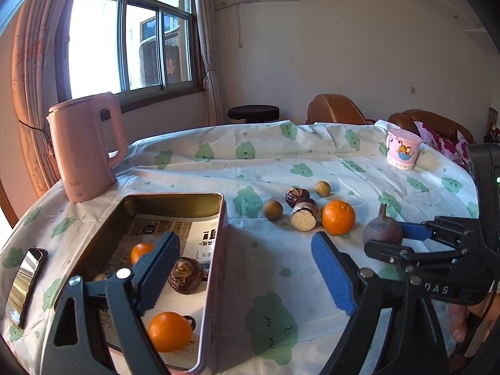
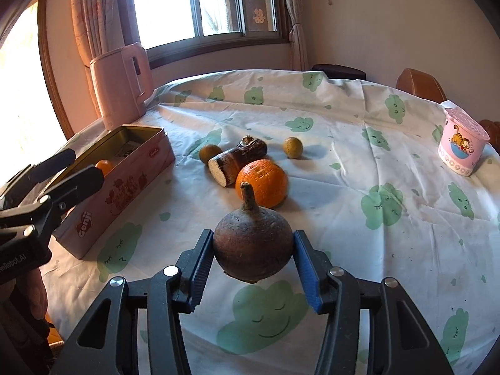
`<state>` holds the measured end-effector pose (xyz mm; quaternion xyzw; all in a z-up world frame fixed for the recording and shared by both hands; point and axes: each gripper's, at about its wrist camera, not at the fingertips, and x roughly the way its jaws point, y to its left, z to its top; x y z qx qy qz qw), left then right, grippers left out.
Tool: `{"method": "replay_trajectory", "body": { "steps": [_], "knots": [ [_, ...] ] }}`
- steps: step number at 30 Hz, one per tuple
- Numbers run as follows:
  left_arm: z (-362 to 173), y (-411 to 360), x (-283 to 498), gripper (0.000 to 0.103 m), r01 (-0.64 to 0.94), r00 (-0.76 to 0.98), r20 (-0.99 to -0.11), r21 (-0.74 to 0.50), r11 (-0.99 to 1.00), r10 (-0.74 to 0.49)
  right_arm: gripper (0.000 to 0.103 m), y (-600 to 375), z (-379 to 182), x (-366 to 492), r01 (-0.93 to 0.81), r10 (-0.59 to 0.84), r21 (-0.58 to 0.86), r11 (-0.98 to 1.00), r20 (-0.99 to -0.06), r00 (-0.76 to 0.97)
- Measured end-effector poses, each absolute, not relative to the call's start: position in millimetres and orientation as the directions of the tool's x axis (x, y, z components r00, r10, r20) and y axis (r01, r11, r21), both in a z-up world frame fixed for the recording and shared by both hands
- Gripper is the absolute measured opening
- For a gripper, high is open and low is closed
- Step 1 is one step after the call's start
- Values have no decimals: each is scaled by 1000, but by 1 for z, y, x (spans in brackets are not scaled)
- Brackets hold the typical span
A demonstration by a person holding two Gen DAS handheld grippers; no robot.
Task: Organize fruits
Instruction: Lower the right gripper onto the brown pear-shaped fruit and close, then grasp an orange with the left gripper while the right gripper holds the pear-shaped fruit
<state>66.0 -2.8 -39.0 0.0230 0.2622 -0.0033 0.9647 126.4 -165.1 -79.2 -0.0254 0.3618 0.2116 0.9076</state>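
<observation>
My right gripper (image 2: 253,265) is shut on a round brown fruit with a stem (image 2: 253,247), its blue pads against both sides just above the cloth. From the left wrist view this fruit (image 1: 382,231) sits in the right gripper (image 1: 403,234). My left gripper (image 1: 243,250) is open and empty over the right wall of the pink tin box (image 1: 218,234), which holds two oranges (image 1: 168,331) and a dark wrinkled fruit (image 1: 186,276). On the cloth lie an orange (image 2: 262,181), two small yellowish fruits (image 2: 292,147) and a dark cut piece (image 2: 234,162).
A pink kettle (image 1: 87,147) stands behind the tin at the back left. A pink lidded cup (image 2: 462,143) is at the far right. A phone (image 1: 26,284) lies near the left table edge. Chairs stand beyond the round table.
</observation>
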Motion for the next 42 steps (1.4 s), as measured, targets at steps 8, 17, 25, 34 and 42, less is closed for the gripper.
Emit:
{"method": "replay_trajectory", "body": {
  "steps": [8,17,25,34,42],
  "knots": [
    [-40,-40,87,89,87,851,-523,57,995,-45,53,-197,-61,147,-269,225,24,963,-623,749],
    [-54,-91,118,72,179,797,-596,88,980,-92,53,-222,-65,166,-183,151,11,983,-616,773],
    [-58,-88,138,71,141,786,-616,107,984,-46,53,-229,-68,166,-192,182,50,980,-612,770],
    [-63,-62,152,61,72,765,-644,103,992,12,53,-232,-67,165,-194,194,66,979,-603,774],
    [-59,-84,139,58,148,780,-622,73,986,-71,53,-233,-68,166,-183,190,74,980,-606,772]
  ]
}}
